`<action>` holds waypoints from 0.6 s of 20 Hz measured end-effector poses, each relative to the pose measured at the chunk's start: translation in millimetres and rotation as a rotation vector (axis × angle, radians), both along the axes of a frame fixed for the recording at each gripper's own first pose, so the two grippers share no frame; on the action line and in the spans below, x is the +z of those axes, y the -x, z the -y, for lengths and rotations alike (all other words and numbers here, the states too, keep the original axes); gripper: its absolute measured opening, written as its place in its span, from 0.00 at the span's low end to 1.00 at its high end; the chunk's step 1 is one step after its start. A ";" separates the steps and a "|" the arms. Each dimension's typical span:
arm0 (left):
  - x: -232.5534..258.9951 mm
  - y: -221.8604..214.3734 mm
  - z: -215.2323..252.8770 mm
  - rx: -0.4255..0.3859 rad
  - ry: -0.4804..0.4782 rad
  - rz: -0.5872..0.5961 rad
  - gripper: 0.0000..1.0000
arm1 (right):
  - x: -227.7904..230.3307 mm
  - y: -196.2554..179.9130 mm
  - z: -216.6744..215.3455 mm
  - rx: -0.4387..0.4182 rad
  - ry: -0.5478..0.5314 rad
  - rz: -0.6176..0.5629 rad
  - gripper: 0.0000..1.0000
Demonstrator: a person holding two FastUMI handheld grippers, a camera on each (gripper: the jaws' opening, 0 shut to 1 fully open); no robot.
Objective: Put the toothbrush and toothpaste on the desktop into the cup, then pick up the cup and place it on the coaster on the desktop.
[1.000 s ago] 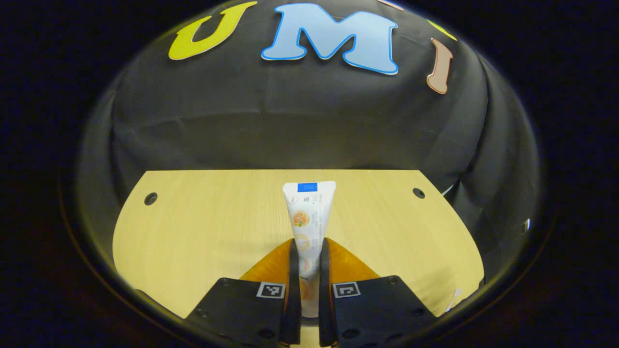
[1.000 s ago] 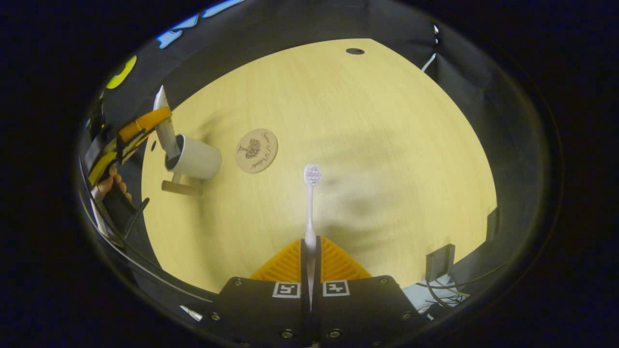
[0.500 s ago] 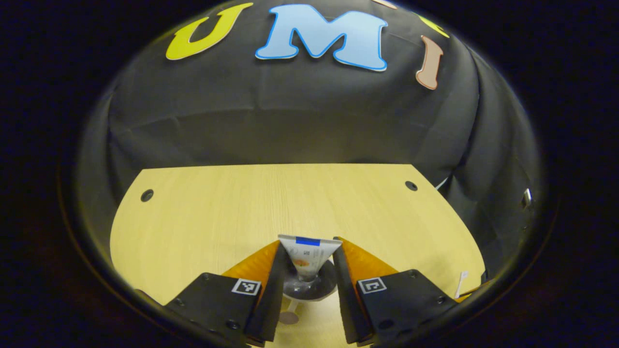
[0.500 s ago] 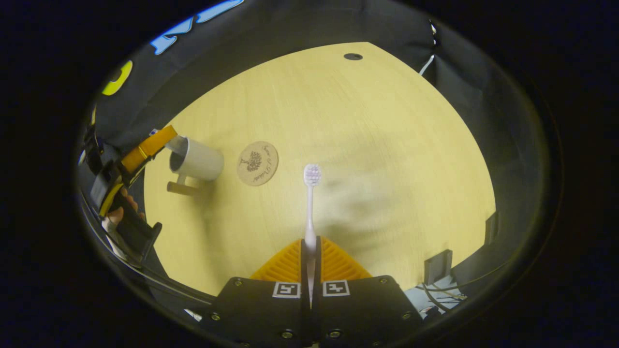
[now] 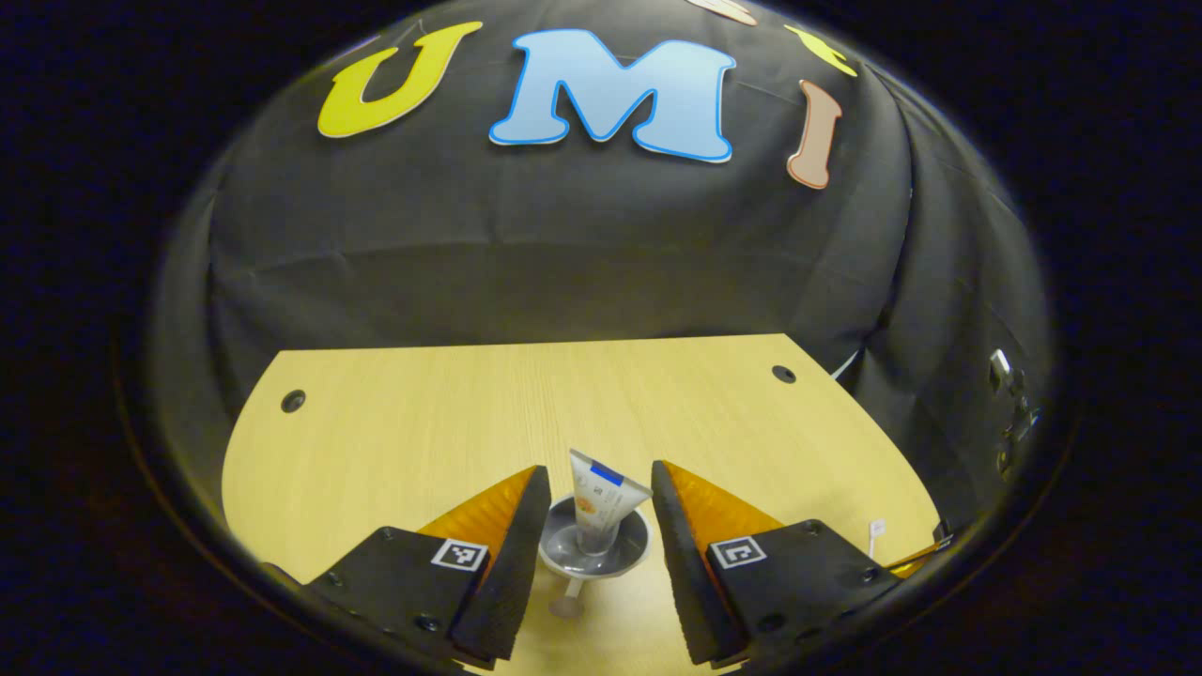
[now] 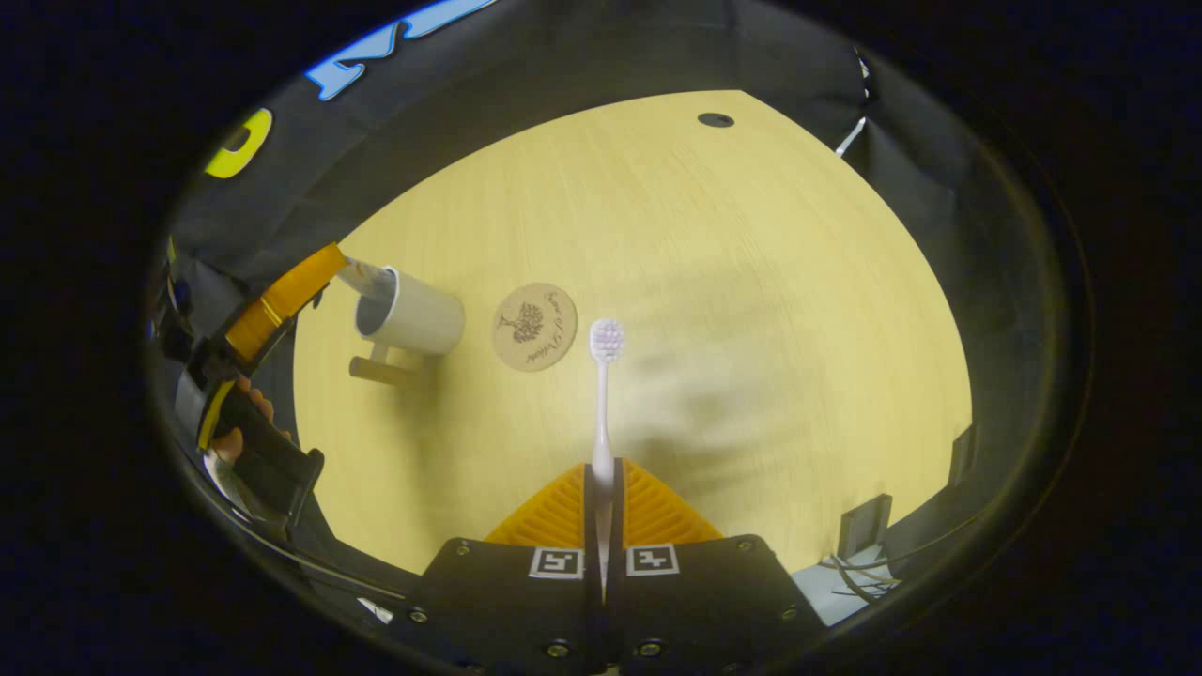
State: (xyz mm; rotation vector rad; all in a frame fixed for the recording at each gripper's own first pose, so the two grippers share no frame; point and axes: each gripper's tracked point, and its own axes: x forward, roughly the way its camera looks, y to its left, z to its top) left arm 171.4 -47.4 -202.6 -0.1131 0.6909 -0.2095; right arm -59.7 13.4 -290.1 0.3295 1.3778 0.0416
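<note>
Ahead of the right tool (image 6: 601, 488), past the head of the pale toothbrush (image 6: 602, 394) clamped in it, the light wooden counter (image 6: 751, 282) lies bare out to the black cloth wall. Ahead and left of it lies the round wooden coaster (image 6: 534, 327), flat and uncovered. Just left of that stands the white cup (image 6: 413, 319), its mouth partly taken by the white toothpaste tube (image 5: 601, 498). The left tool (image 5: 592, 526) hangs spread over the cup's rim, touching neither.
</note>
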 end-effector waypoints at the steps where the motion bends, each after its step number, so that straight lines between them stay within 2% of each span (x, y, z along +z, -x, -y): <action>1: 6.0 0.3 0.1 -0.007 -0.007 0.015 0.72 | 2.5 -4.9 -3.1 0.006 0.000 0.011 0.02; 7: 43.9 9.5 -9.7 -0.026 -0.024 0.092 0.71 | 30.3 -65.9 -34.6 0.016 -0.044 0.138 0.03; 11: 58.1 17.9 -32.5 0.003 -0.030 0.104 0.70 | 51.4 -109.8 -60.9 0.020 -0.080 0.231 0.02; 12: 62.1 21.5 -40.3 0.011 -0.036 0.106 0.72 | 55.6 -120.8 -68.3 0.020 -0.087 0.252 0.03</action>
